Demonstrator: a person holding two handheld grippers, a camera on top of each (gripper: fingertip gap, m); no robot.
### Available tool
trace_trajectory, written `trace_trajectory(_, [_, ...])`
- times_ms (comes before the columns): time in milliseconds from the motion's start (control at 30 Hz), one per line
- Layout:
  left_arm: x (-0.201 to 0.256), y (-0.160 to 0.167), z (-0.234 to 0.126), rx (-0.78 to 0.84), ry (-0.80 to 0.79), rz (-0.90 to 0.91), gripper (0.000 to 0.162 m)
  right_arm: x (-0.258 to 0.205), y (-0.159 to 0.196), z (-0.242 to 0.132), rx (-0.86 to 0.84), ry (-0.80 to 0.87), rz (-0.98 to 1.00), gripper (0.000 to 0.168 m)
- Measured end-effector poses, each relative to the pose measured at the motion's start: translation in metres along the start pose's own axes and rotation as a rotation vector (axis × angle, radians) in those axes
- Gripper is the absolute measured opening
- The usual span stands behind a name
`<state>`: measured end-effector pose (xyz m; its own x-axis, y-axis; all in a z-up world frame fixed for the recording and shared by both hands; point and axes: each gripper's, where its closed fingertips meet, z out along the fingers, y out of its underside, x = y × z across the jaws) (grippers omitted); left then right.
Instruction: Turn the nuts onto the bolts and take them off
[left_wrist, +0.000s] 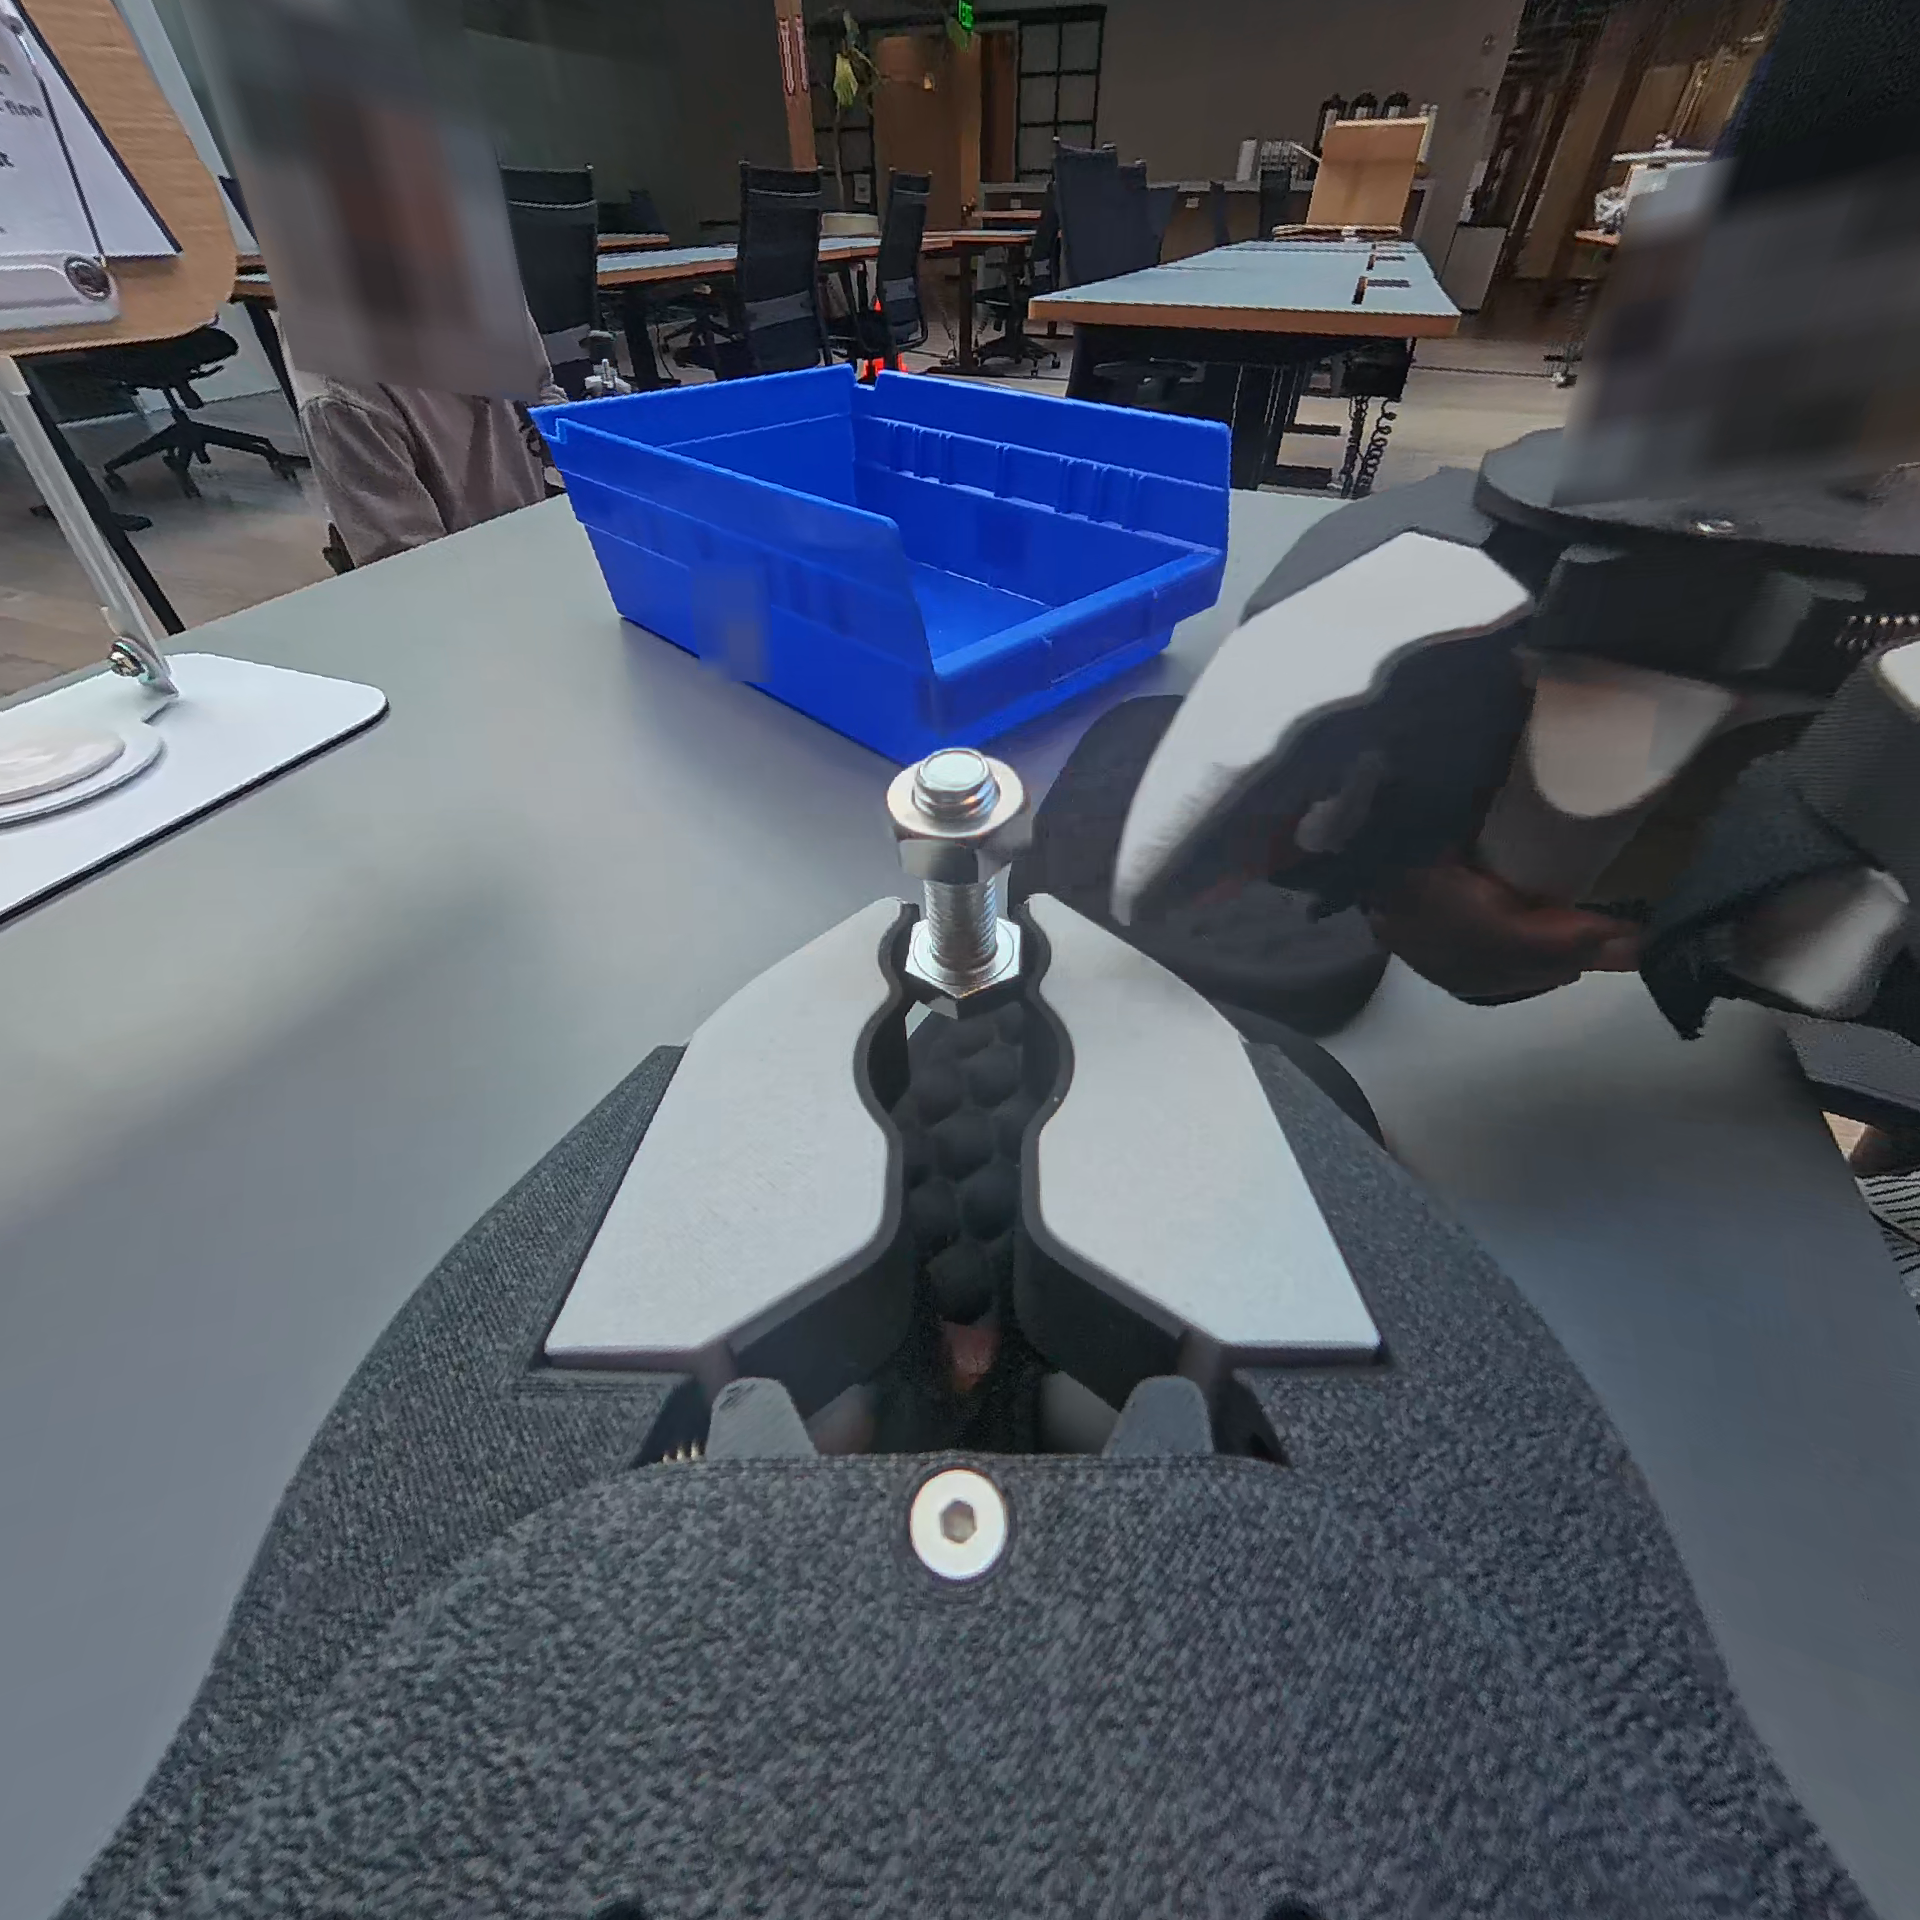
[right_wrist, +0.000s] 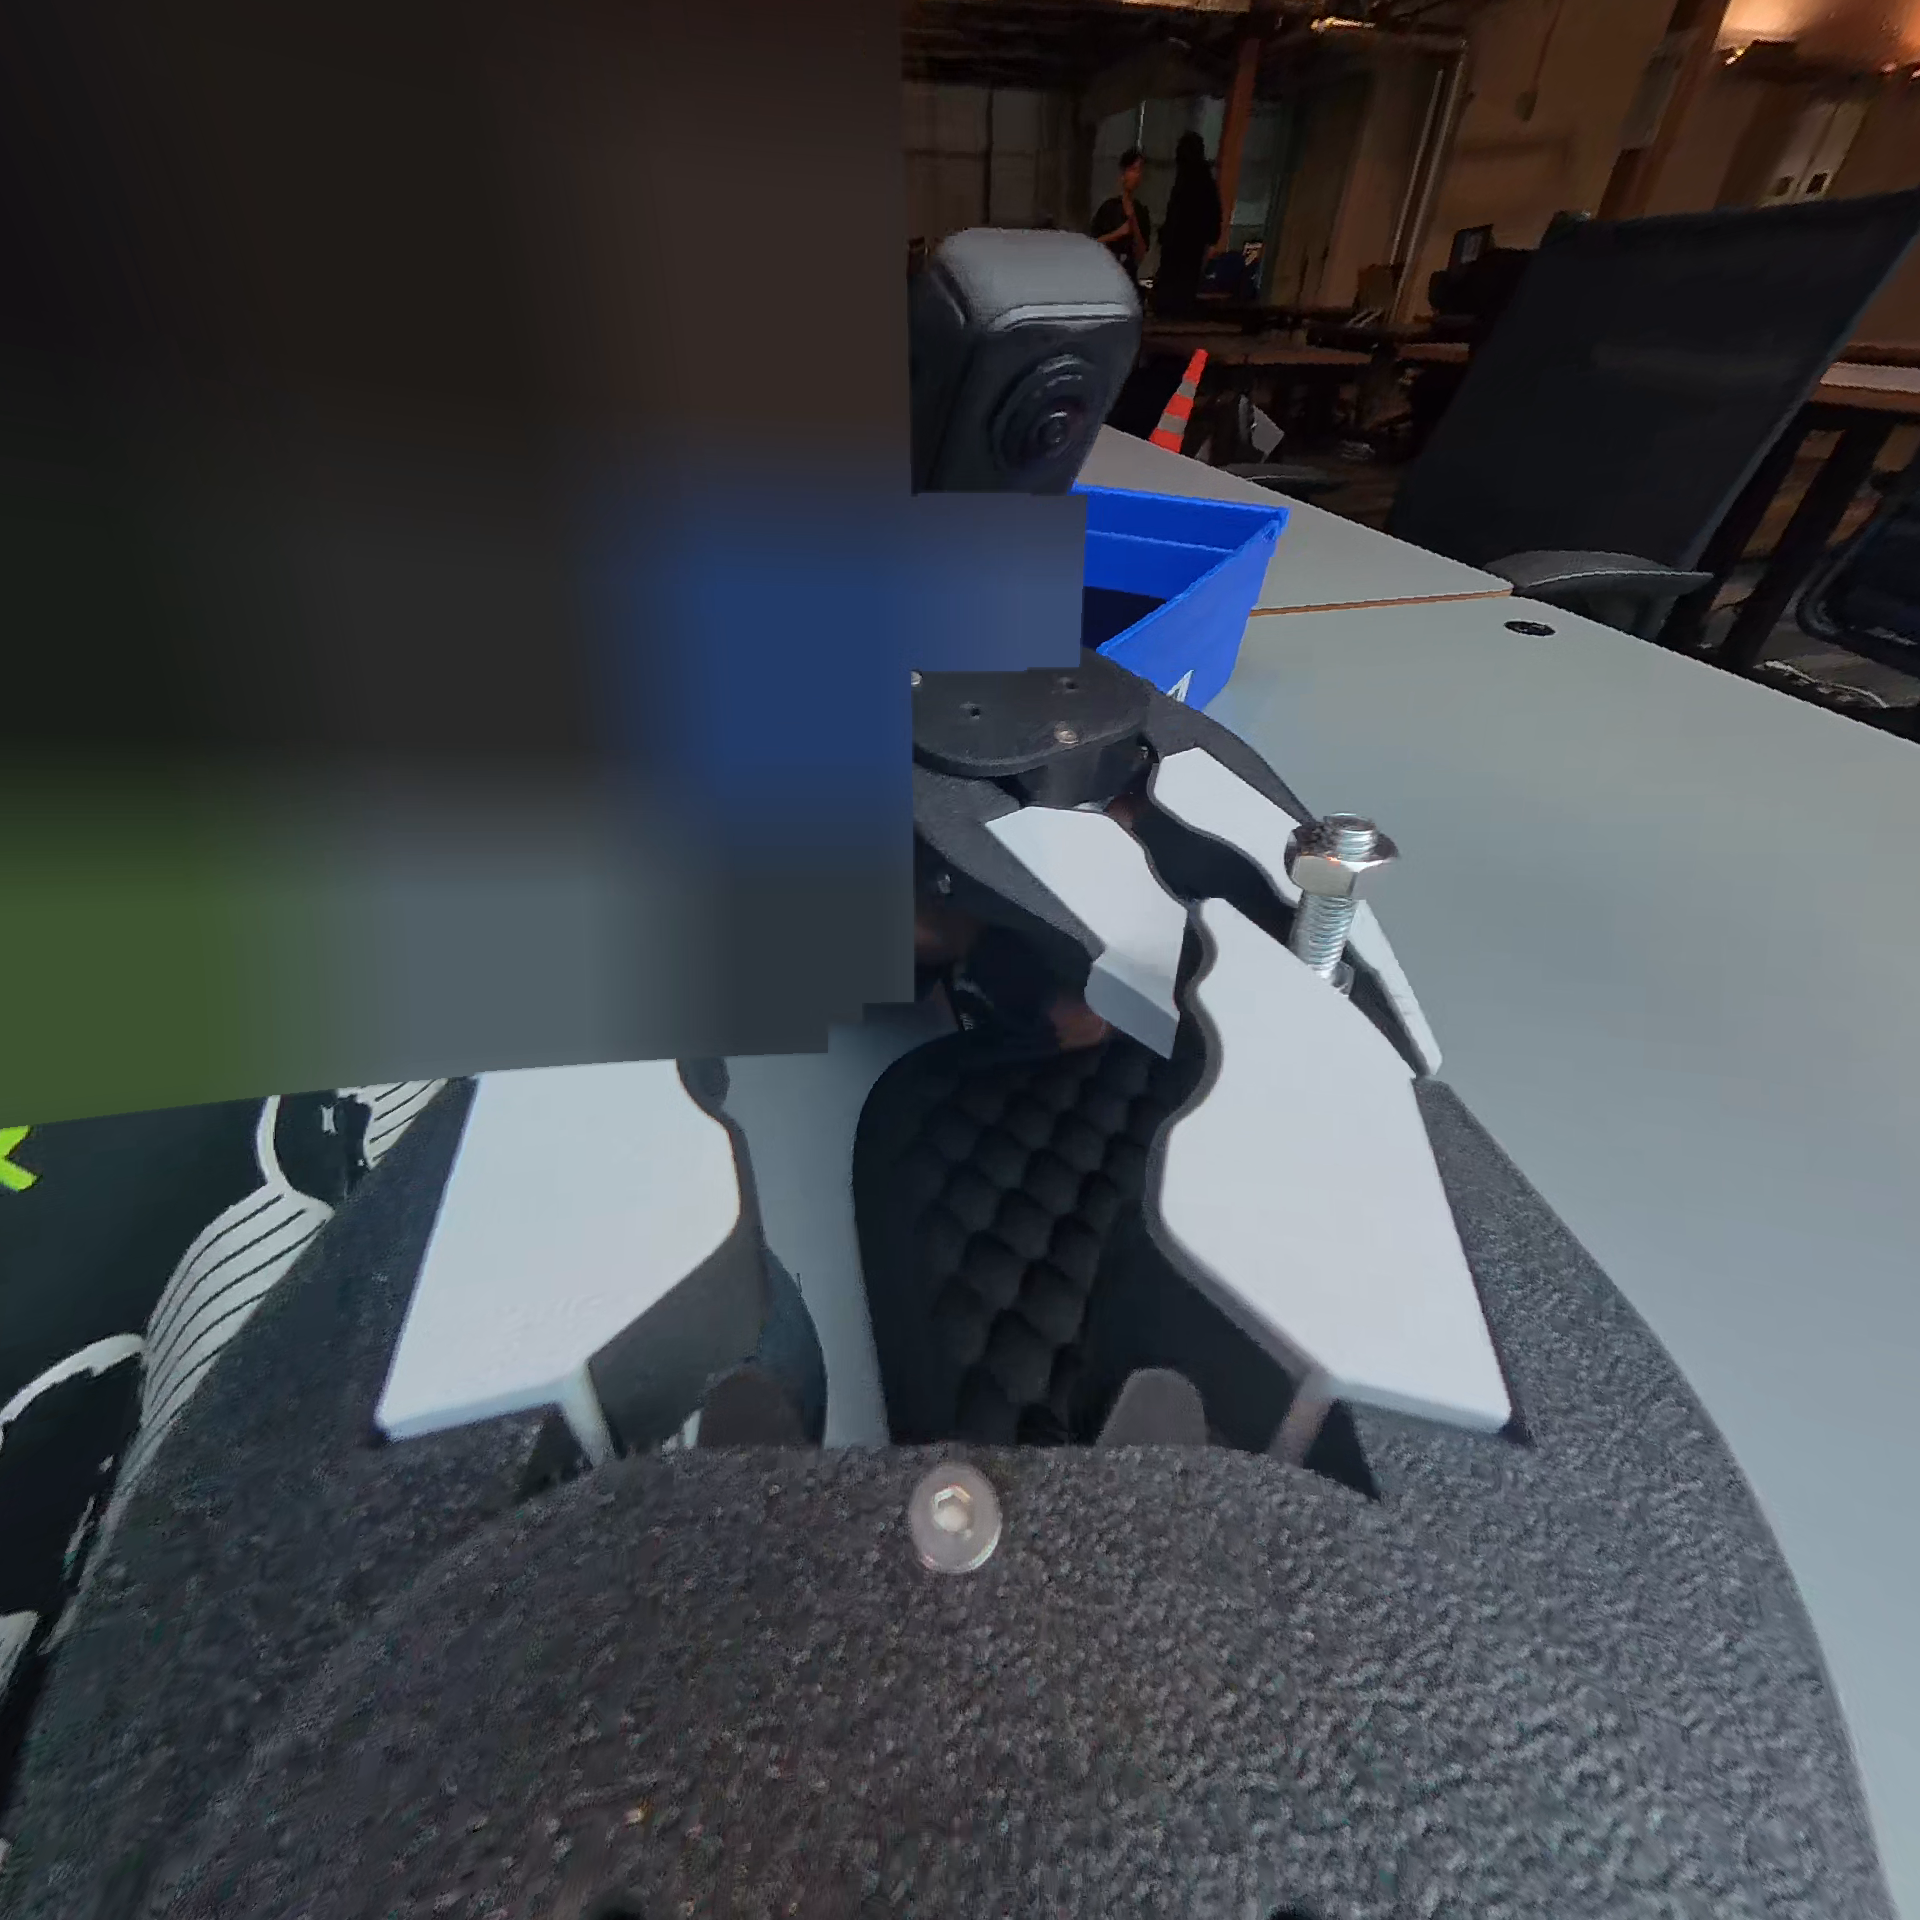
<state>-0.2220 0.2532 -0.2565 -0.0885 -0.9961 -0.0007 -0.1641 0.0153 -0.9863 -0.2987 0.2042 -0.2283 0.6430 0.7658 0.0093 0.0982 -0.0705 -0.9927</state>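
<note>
One hex nut (left_wrist: 957, 821) sits near the free tip of the bolt (left_wrist: 958, 914), whose threaded shaft stands nearly upright out of the left gripper (left_wrist: 961, 961); that gripper's two fingers are drawn close together and clamp the bolt by its hex head, at their very tips, so the bolt's long axis runs almost straight up from the grey table (left_wrist: 416, 1039). The blue bin (left_wrist: 894, 561) lies beyond the bolt, well apart from it, and looks empty from here. The right gripper (right_wrist: 997, 1049) is just to the right of the bolt, its fingers spread wide with nothing between them; in the right wrist view the bolt stands past and to the right of its right finger (right_wrist: 1309, 1143), outside the gap rather than within it. Since the nut is the part to be turned, the right gripper, being the free one and the nearer, would need to shift so that the nut comes between its pads, closing across the nut's flats at right angles to the shaft.
</note>
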Motion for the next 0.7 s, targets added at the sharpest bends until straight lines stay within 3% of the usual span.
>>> trace_trajectory(133, [0.001, 0.000, 0.000, -0.003, 0.002, 0.005, 0.017, 0.013, -0.003, -0.004, 0.010, 0.075, -0.056, 0.085])
trace_trajectory(300, [0.002, 0.000, 0.000, -0.004, 0.011, 0.009, 0.017, 0.038, -0.006, 0.009, 0.042, 0.091, 0.033, 0.114])
trace_trajectory(500, [0.004, 0.001, 0.001, -0.013, 0.023, 0.014, 0.017, 0.035, -0.008, 0.033, 0.030, -0.010, 0.019, 0.116])
trace_trajectory(700, [0.003, 0.002, 0.001, -0.013, 0.020, 0.006, 0.017, 0.028, -0.005, 0.029, 0.009, -0.005, -0.012, 0.113])
